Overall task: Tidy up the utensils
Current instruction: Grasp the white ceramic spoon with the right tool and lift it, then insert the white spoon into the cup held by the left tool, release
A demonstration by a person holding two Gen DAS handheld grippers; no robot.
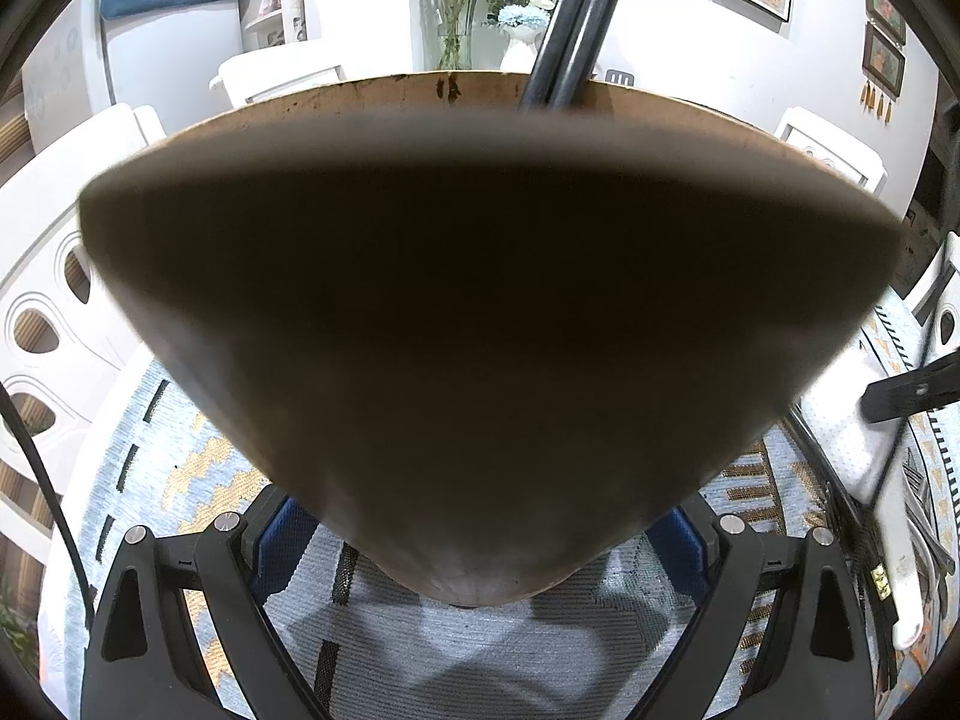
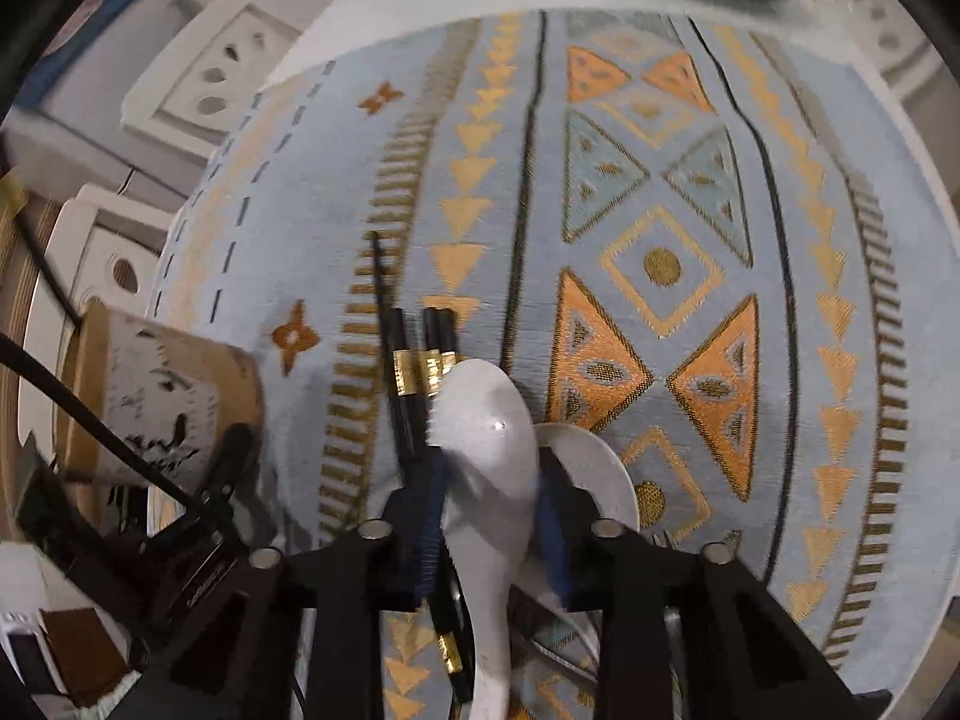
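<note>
— Tabletop first: what covers it?
— Patterned cloth. Left tool clamps a tan holder cup; black chopsticks stick out.
— Right tool?
— Its pads flank a white spoon over more chopsticks; grip uncertain.

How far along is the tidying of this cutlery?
Early on. Done: two dark sticks already stand in the brown cup, which the left gripper holds. In hand: the right gripper is closed on a white spoon. Left: gold-banded black chopsticks and a second white spoon lie on the patterned cloth.
</note>
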